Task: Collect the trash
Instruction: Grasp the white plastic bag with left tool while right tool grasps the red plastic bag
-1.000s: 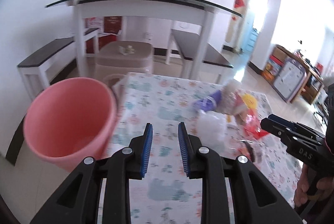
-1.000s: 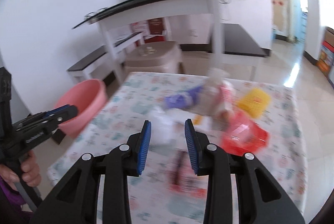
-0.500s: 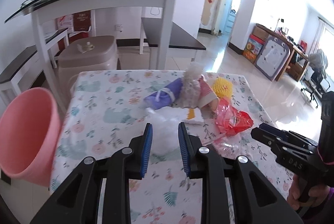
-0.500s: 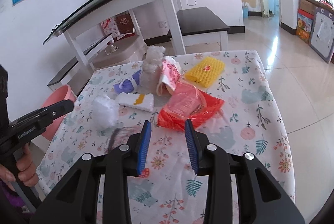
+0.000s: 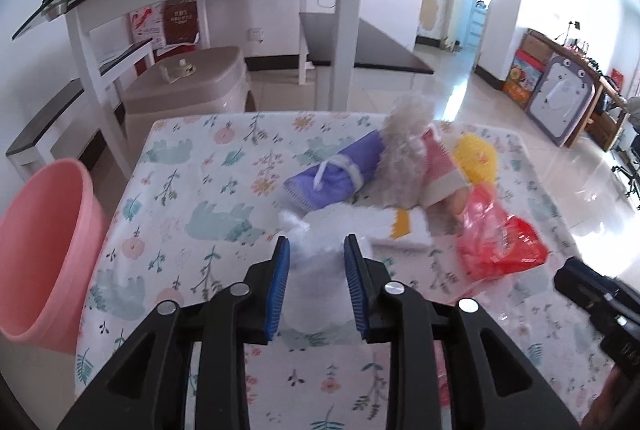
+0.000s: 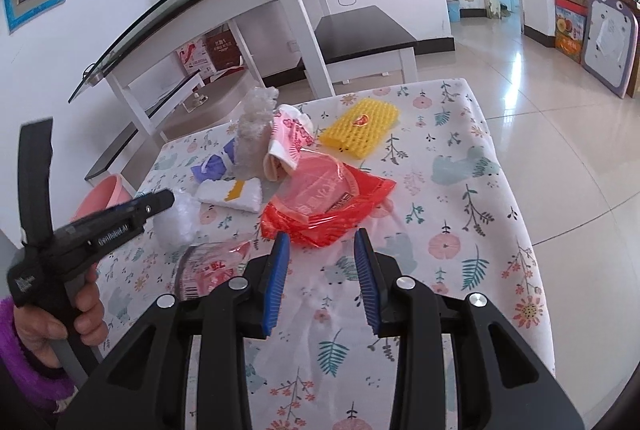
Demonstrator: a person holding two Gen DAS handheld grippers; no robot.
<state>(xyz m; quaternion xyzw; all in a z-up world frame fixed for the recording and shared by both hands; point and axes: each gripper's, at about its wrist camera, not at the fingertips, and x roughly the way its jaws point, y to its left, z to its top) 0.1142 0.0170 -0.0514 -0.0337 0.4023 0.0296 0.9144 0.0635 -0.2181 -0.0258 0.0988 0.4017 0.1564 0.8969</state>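
Left wrist view. The left gripper (image 5: pixel 316 250) is seen with its jaws parted, a crumpled white plastic bag (image 5: pixel 320 270) lying between the blue pads (image 5: pixel 278 286); contact between pads and bag cannot be judged. The bag rests on the floral-clothed surface (image 5: pixel 208 189). Just ahead of the gripper a white packet with a yellow mark (image 5: pixel 396 226) is seen. Farther ahead a purple roll (image 5: pixel 336 173), a crinkled clear wrapper (image 5: pixel 400 157), a pink patterned bag (image 5: pixel 438 161) and a yellow foam piece (image 5: pixel 476 153) are grouped. Ahead and to the right a red plastic bag (image 5: pixel 500 242) is shown. To the far left, beyond the edge of the surface, a pink bucket (image 5: pixel 44 250) is seen. The right gripper's tip (image 5: pixel 592 294) appears at the right margin.

Right wrist view. The right gripper (image 6: pixel 320 258) is held open above the surface (image 6: pixel 460 189), nothing lying between its fingers. Directly ahead the red plastic bag (image 6: pixel 328 201) is seen; to the left and near, a clear printed wrapper (image 6: pixel 208 266). The left gripper (image 6: pixel 152 205) is shown to the left, its tip at the white plastic bag (image 6: pixel 176 222). The yellow foam piece (image 6: pixel 362 127) lies farther ahead, the bucket (image 6: pixel 104 195) far to the left.
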